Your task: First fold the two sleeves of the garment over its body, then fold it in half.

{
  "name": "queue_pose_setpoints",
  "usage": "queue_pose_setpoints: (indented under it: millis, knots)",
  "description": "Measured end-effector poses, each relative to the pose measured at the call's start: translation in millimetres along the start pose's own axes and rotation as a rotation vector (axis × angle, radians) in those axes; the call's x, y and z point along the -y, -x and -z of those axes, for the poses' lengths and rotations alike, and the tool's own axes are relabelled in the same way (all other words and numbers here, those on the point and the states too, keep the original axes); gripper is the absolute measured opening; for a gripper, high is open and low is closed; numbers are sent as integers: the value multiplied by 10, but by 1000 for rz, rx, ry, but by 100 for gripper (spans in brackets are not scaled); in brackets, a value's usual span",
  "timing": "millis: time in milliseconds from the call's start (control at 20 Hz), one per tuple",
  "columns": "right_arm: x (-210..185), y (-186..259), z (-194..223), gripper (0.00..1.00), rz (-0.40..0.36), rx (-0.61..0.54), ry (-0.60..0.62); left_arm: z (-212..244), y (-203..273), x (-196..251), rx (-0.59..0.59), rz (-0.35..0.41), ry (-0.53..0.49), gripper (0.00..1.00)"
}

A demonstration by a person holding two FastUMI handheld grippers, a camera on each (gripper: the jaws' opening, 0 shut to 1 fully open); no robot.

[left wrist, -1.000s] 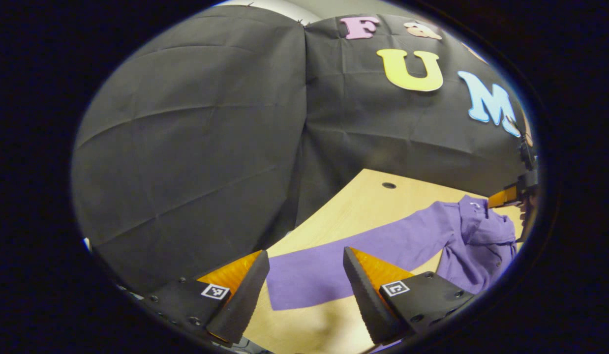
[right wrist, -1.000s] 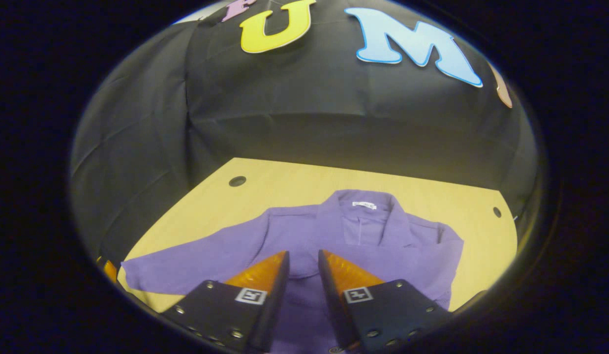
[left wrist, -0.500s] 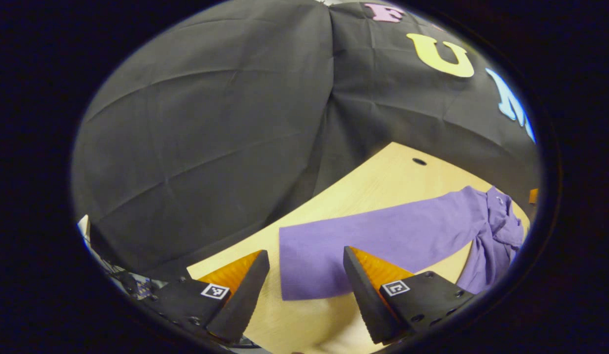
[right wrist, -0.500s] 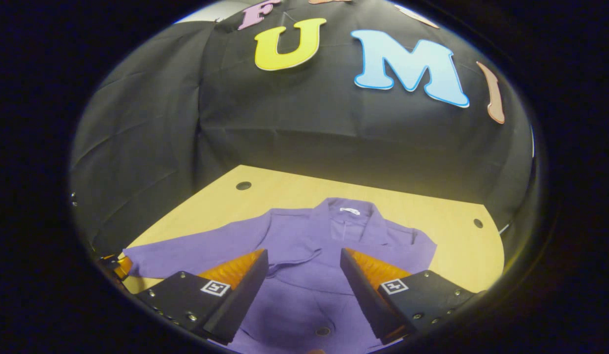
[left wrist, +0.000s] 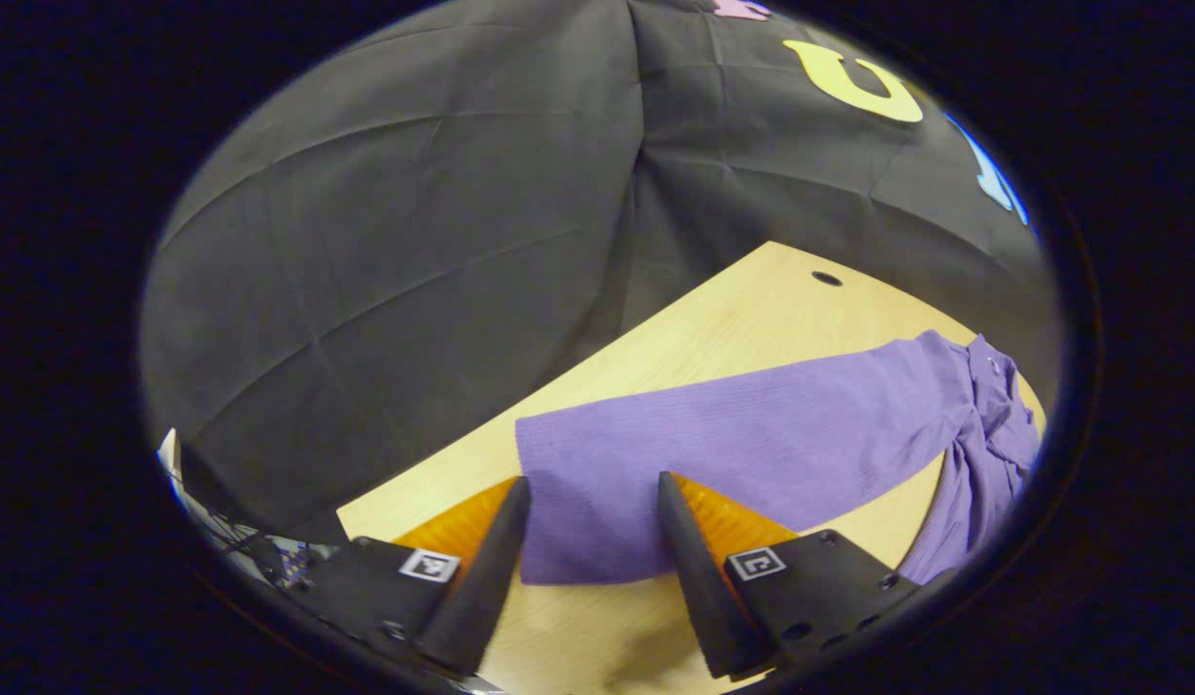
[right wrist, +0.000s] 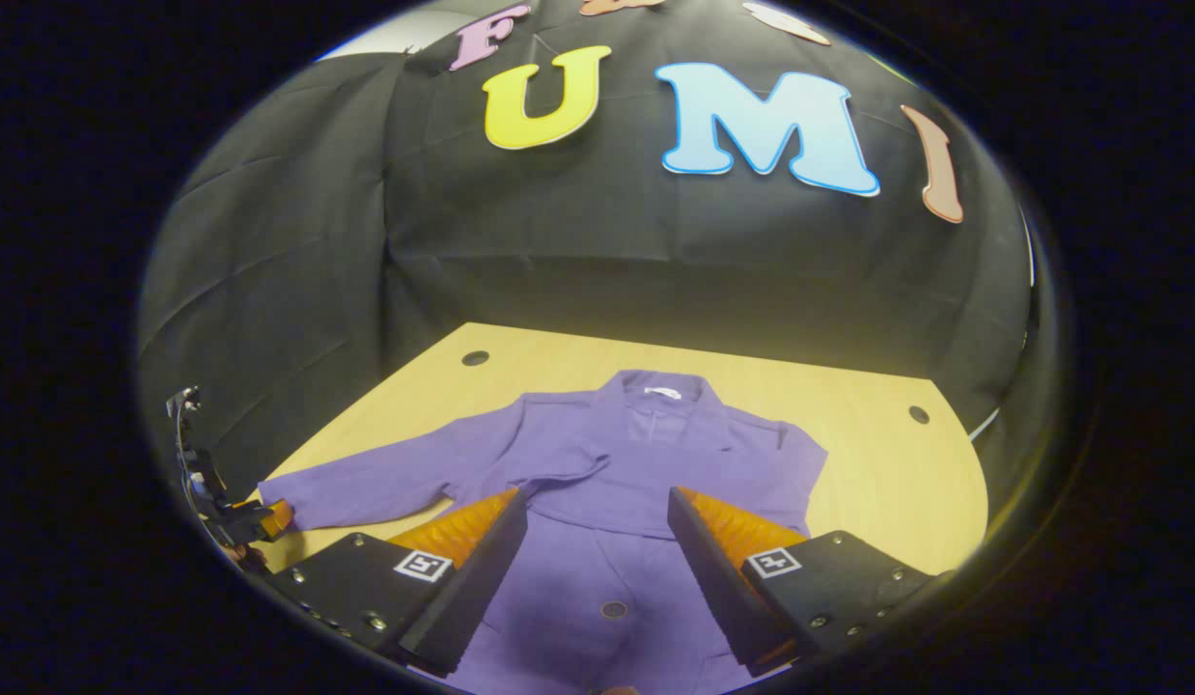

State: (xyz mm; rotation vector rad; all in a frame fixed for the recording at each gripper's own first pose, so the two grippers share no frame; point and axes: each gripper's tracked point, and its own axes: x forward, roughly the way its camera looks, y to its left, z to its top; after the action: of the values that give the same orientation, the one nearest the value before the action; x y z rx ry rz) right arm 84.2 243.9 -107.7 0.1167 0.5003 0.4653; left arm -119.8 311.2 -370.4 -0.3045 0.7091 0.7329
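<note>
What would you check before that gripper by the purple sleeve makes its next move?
1. Left gripper open: ok, jaws apart.
2. Cuff of the outstretched sleeve between its fingers: ok, cuff end lies in the gap.
3. Fingers actually touching the cloth: cannot tell.
4. Other sleeve already folded over the garment: ok, it lies across the chest.
5. Right gripper off the cloth: ok, open above the body, pinching nothing.
6. Table beside the garment bare: ok.

Purple garment (right wrist: pixel 646 463) flat on wooden table (right wrist: pixel 877 463), right gripper (right wrist: pixel 596 526) jaws apart above it
</note>
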Motion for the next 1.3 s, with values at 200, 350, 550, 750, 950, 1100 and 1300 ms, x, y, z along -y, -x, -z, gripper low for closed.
queue_pose_setpoints:
  millis: [200,350,550,750,950,1100,1300]
  knots:
    - [208,59,120,95,26,-15,-21,6,-11,48,-7,21,-30,52]
    - [328,107,214,95,41,-27,-42,-36,-17,168,-13,41,5,12]
    - [514,204,291,95,63,-27,-38,-130,46,268,-45,97,116,7]
    - [730,309,328,95,88,-15,-38,-365,199,378,-16,128,196,7]
    - [934,379,368,95,94,-5,-63,-821,592,632,51,193,197,7]
    - [1107,432,397,95,95,3,-76,-1083,841,1259,95,272,168,7]
    - [1394,543,413,95,105,26,-78,-1332,1169,2181,154,383,106,7]
